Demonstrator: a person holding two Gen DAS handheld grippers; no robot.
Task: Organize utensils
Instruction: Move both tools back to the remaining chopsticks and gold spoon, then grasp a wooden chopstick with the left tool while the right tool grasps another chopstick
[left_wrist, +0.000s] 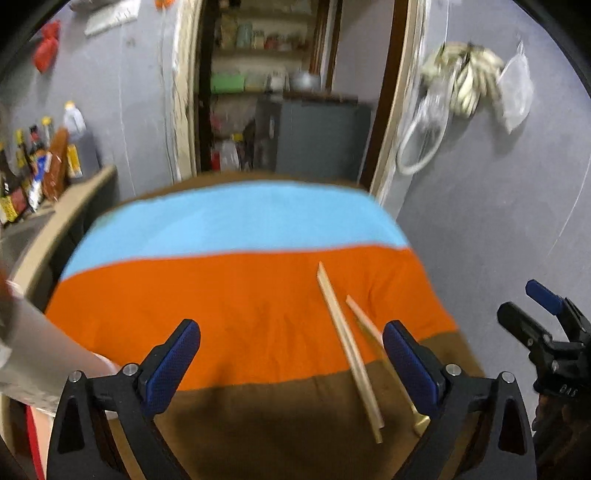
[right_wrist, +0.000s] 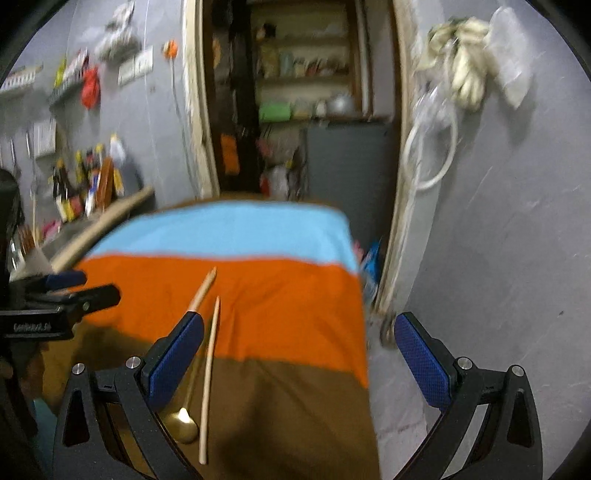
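Note:
A pale wooden chopstick (left_wrist: 349, 350) lies on the striped cloth (left_wrist: 221, 295), pointing away from me. Beside it lies a gold spoon with a pale handle (left_wrist: 364, 323); its bowl (left_wrist: 421, 424) peeks out by my left gripper's right finger. My left gripper (left_wrist: 291, 365) is open and empty above the cloth's near part. In the right wrist view the chopstick (right_wrist: 210, 369) and the gold spoon (right_wrist: 183, 424) lie at the left, the spoon partly behind the left finger. My right gripper (right_wrist: 299, 362) is open and empty, over the cloth's right edge.
The cloth (right_wrist: 277, 295) covers a table with blue, orange and brown bands. A counter with bottles (left_wrist: 40, 166) stands at the left. A doorway with shelves (left_wrist: 266, 74) is behind. A grey wall (left_wrist: 498, 203) is at the right. The other gripper (left_wrist: 546, 332) shows at the far right.

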